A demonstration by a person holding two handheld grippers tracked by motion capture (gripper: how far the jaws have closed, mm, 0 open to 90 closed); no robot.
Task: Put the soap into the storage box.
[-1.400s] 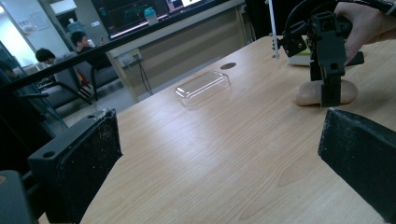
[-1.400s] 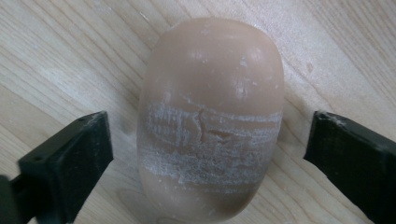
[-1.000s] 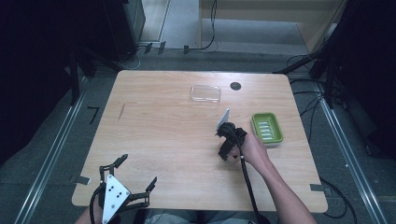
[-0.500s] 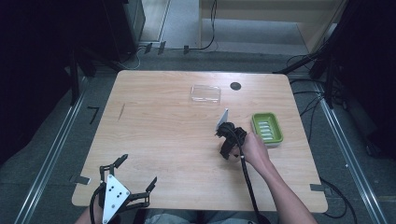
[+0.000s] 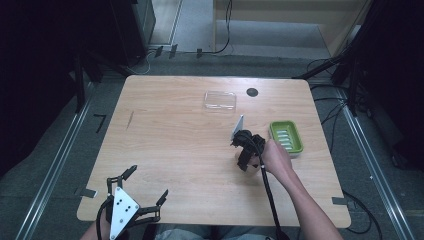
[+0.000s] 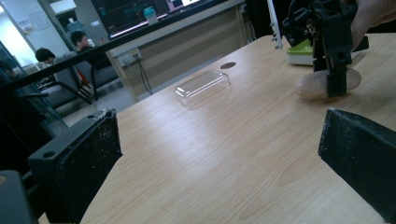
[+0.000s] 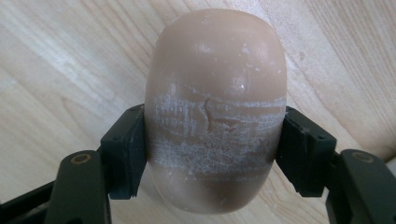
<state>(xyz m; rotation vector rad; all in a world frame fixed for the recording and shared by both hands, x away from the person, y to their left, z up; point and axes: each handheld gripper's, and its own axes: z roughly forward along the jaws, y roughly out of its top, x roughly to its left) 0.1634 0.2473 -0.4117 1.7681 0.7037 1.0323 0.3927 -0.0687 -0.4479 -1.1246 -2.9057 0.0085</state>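
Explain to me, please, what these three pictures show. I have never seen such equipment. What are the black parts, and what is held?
A person sits at a wooden table and holds a hand tool with two black jaws in each hand. One picture looks down from above; the other two come from cameras riding on each tool. The right gripper has closed its jaws on a tan bar of soap. The left gripper waits open near the table's edge. A clear plastic lid and a green soap dish also lie there.

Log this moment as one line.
right gripper: just closed, shut on soap bar | soap bar: on table | left gripper: open, idle
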